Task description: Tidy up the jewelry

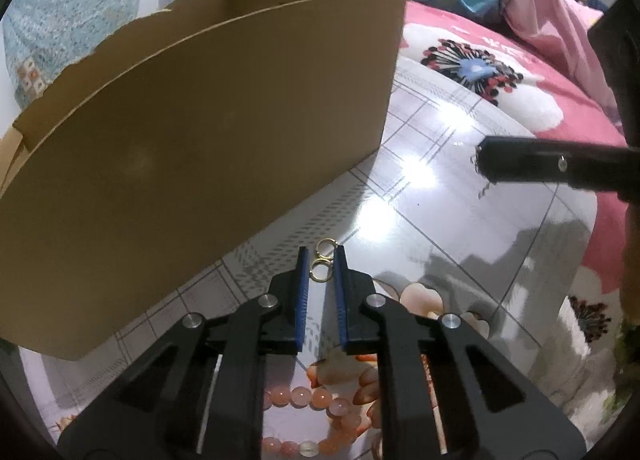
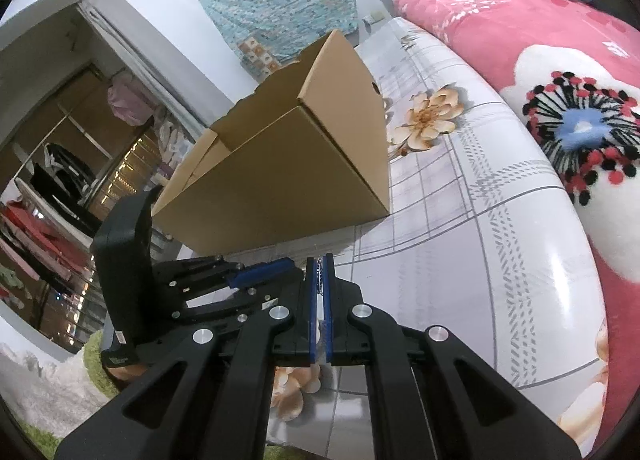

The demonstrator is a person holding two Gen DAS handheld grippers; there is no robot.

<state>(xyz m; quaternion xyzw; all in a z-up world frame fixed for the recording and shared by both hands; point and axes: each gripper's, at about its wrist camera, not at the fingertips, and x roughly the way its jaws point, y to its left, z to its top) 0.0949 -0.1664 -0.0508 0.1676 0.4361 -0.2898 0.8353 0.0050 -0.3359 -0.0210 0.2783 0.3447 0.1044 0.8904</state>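
Left wrist view: the left gripper (image 1: pixel 322 260) hangs low over the glossy bench (image 1: pixel 460 219), its blue-padded fingers (image 1: pixel 303 292) narrowed on a pair of gold rings (image 1: pixel 322 264). Whether the rings are lifted clear of the bench or the lower one is a reflection, I cannot tell. The cardboard box (image 1: pixel 200 139) stands just ahead and to the left, open at the top, its near wall tall in this view. A pink bead bracelet (image 1: pixel 316 400) lies on the bench under the gripper body, untouched. At right, the right gripper (image 1: pixel 480 159) comes in side-on with a thin silver chain (image 1: pixel 482 183) dangling from its tip.

Right wrist view: the right gripper (image 2: pixel 319 272) has its fingers (image 2: pixel 328 300) pressed nearly together, pinching a short run of fine chain (image 2: pixel 319 276) between the pads. The box (image 2: pixel 280 179) sits ahead on the bench (image 2: pixel 460 260), mouth open upward, interior visible but contents hidden. The left gripper (image 2: pixel 256 276) shows low at left, near the box's base.

Judgement: both pieces are picked; the step in hand is carrying them to the box. Next move calls for raising each gripper above the box rim, moving over the opening, then spreading the fingers. The chain is slight and may snag on a pad. The bracelet remains to be collected.
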